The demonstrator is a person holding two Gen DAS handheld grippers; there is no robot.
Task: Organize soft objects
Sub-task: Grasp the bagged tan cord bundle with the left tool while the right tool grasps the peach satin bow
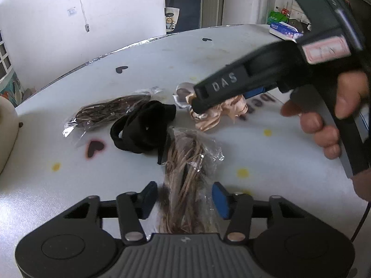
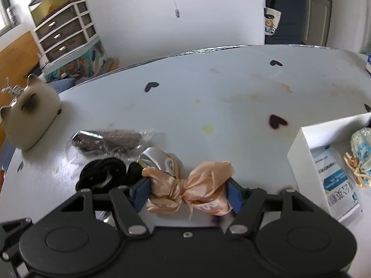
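From the left wrist we look over our left gripper (image 1: 184,200), its jaws spread either side of a clear bag of brown strands (image 1: 187,173) that lies on the white table (image 1: 266,153); the pads look close to the plastic, but we cannot tell whether they touch it. Just beyond, toward 11 o'clock, a black fabric piece (image 1: 141,129) sits against the bag, and a second bag of brown strands (image 1: 109,111) lies further out in the same direction. At 1 o'clock our right gripper (image 1: 197,103) reaches down over a peach satin bow (image 1: 208,118), with the right hand (image 1: 324,125) on its handle at 3 o'clock.

From the right wrist, our right gripper (image 2: 187,191) has its jaws pinching the peach satin bow (image 2: 192,190) between the blue pads, right at the table surface. The black fabric piece (image 2: 102,173) lies at 10 o'clock, the bag of strands (image 2: 109,140) beyond it. A cat figurine (image 2: 30,113) stands far at 10 o'clock. A white box (image 2: 299,153) at 3 o'clock holds a printed packet (image 2: 334,180) and a blue pouch (image 2: 361,150).
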